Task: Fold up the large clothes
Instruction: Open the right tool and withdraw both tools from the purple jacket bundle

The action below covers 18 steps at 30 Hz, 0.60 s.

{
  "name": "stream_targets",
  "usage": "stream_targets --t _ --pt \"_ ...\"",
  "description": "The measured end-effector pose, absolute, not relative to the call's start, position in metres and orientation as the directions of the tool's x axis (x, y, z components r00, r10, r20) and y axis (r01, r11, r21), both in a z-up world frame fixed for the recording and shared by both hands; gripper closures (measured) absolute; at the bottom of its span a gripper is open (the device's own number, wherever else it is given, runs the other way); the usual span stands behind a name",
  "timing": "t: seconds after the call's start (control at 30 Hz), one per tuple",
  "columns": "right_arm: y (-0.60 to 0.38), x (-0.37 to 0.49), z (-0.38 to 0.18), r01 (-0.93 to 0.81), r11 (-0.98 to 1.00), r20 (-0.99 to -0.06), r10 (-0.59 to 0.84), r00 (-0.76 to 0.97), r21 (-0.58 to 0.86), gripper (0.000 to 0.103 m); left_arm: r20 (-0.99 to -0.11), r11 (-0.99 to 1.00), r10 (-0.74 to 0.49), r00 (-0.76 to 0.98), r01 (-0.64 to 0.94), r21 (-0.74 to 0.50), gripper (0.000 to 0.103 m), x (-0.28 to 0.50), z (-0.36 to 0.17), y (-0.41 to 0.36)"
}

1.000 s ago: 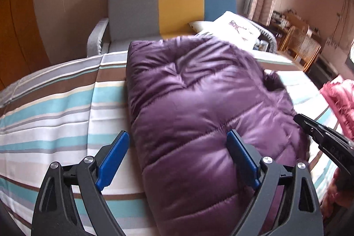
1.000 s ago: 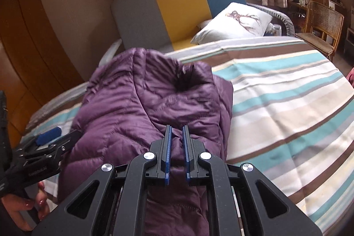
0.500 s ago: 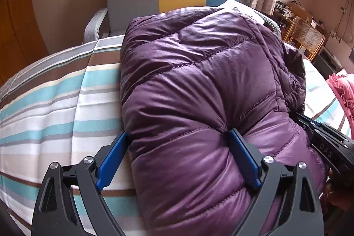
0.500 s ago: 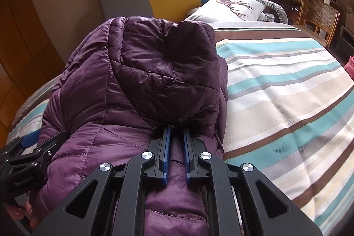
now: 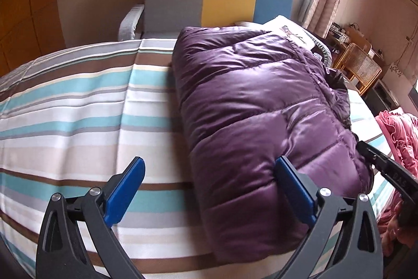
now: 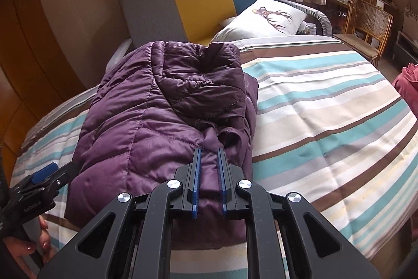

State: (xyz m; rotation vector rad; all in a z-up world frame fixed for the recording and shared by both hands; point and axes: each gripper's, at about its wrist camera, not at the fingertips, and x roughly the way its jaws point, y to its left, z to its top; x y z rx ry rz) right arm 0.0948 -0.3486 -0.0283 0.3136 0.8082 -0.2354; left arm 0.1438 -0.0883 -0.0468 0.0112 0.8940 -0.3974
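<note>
The folded jacket [image 5: 263, 122] lies lengthwise on the bed [image 5: 78, 109], its near end pinched in the right gripper [image 6: 209, 174]'s narrow jaws, the left gripper [image 5: 209, 190]'s just-widened jaws straddling its corner unclamped.

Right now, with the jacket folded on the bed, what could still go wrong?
The right gripper is shut on a fold of the purple jacket; pulling away unopened could drag the bundle apart. The left gripper, its jaws just opened, has one finger against the puffy edge, which may spring up.
</note>
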Motion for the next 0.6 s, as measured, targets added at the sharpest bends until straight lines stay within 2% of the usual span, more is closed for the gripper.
stream_targets --t 0.5,0.53,0.57,0.6 --pt "-0.343 0.077 -0.022 0.318 0.931 -0.748 -0.081 0.659 0.179 0.091 -0.786 0.924 -0.337 0.518 0.344 -0.17 0.002 0.138 -0.05 -0.078" --pt "-0.343 0.08 -0.023 0.319 0.929 -0.749 -0.075 0.658 0.186 0.089 -0.786 0.923 -0.338 0.517 0.346 -0.169 0.002 0.138 -0.05 -0.078" --pt "-0.343 0.079 -0.023 0.319 0.928 -0.749 -0.07 0.659 0.194 0.059 -0.787 0.922 -0.339 0.516 0.347 -0.169 0.002 0.138 -0.05 -0.078" --pt "-0.344 0.078 -0.022 0.325 0.925 -0.745 -0.073 0.663 0.198 0.024 -0.787 0.922 -0.34 0.515 0.348 -0.17 0.002 0.138 -0.049 -0.077"
